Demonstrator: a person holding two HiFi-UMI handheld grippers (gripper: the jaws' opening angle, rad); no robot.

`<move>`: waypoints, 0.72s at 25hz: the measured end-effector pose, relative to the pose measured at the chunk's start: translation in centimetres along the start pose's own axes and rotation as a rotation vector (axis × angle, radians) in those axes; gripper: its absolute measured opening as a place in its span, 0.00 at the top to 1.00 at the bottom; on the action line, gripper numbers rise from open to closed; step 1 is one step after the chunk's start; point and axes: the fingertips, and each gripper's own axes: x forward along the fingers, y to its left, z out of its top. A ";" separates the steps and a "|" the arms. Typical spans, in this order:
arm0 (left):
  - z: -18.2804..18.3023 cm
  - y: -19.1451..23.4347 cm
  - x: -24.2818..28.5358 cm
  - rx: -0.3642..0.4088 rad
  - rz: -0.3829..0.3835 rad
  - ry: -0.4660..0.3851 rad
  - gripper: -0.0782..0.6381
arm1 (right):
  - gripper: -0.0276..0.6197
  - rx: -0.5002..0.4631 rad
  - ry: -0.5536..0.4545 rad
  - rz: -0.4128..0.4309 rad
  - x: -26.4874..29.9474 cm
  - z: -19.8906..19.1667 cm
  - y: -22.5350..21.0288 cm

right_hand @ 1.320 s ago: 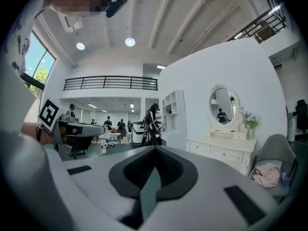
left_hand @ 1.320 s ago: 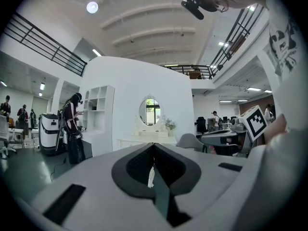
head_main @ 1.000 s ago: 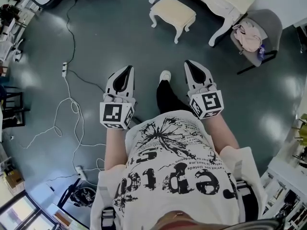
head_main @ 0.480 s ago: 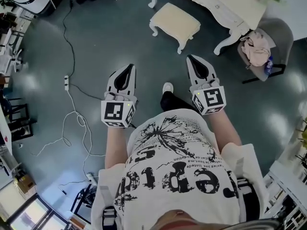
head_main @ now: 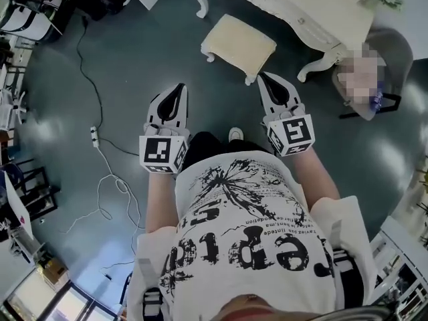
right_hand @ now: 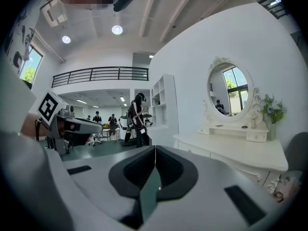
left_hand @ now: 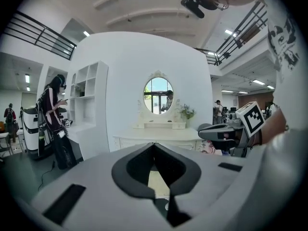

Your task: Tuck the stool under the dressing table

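Observation:
A cream cushioned stool (head_main: 239, 41) with white curved legs stands on the dark floor in front of the white dressing table (head_main: 294, 5) in the head view. Both grippers are held ahead of the person, short of the stool. My left gripper (head_main: 179, 87) is shut and empty, its tips below and left of the stool. My right gripper (head_main: 262, 77) is also shut and empty, its tips just off the stool's near right leg. In the left gripper view the dressing table (left_hand: 159, 137) with its oval mirror (left_hand: 159, 95) lies ahead, and a strip of the stool (left_hand: 158, 184) shows between the jaws.
A grey chair (head_main: 374, 65) with clothes on it stands right of the dressing table. White cables and a power strip (head_main: 94, 136) trail over the floor at left. White shelves (left_hand: 86, 100) and a standing person (left_hand: 57, 124) are left of the table.
The person has walked forward: the stool and dressing table have come nearer and lower in the head view, and both shut grippers now reach close to the stool.

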 end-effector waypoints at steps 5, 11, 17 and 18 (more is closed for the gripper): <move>-0.3 1.8 7.1 0.000 -0.079 0.023 0.86 | 0.93 0.031 0.022 -0.062 4.3 -0.8 -3.7; 0.4 5.3 16.5 0.022 -0.286 0.071 0.86 | 0.93 0.101 0.068 -0.238 9.6 -1.4 -7.2; 0.6 9.9 26.6 0.055 -0.453 0.114 0.86 | 0.93 0.162 0.103 -0.423 16.3 -2.8 -11.8; 0.3 10.4 28.0 0.063 -0.482 0.126 0.86 | 0.93 0.173 0.107 -0.456 17.3 -3.1 -12.3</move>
